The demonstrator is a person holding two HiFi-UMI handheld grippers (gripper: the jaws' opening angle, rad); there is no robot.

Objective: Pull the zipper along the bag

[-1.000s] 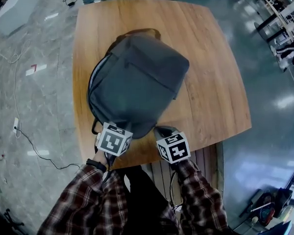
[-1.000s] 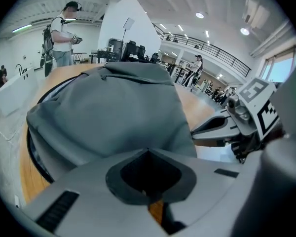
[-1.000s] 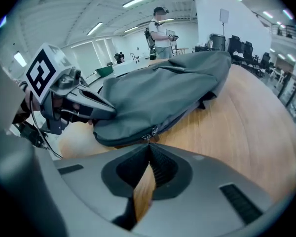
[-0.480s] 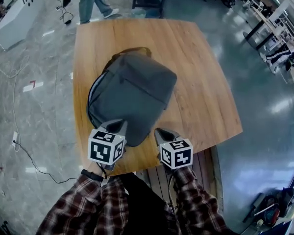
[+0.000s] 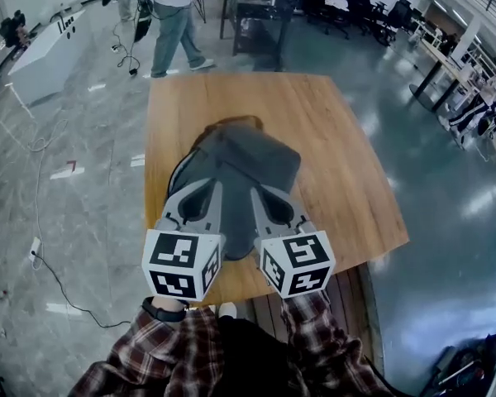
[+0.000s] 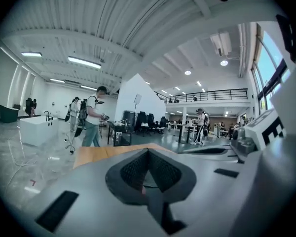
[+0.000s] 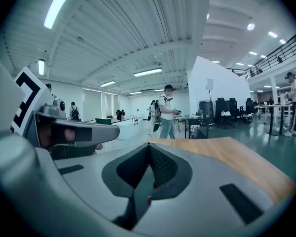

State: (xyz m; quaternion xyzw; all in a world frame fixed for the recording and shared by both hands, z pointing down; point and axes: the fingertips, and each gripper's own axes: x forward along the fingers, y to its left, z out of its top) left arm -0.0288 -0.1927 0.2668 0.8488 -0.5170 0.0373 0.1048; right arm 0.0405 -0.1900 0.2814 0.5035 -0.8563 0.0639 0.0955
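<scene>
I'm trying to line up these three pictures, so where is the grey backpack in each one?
Head view: grey backpack at centre, lying on the wooden table.
Left gripper view: not in it.
Right gripper view: not in it.
Shared landmark: the wooden table, seen in all three.

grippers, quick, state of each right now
Left gripper: shut, holding nothing.
Right gripper: shut, jaws just closed, nothing between them.
</scene>
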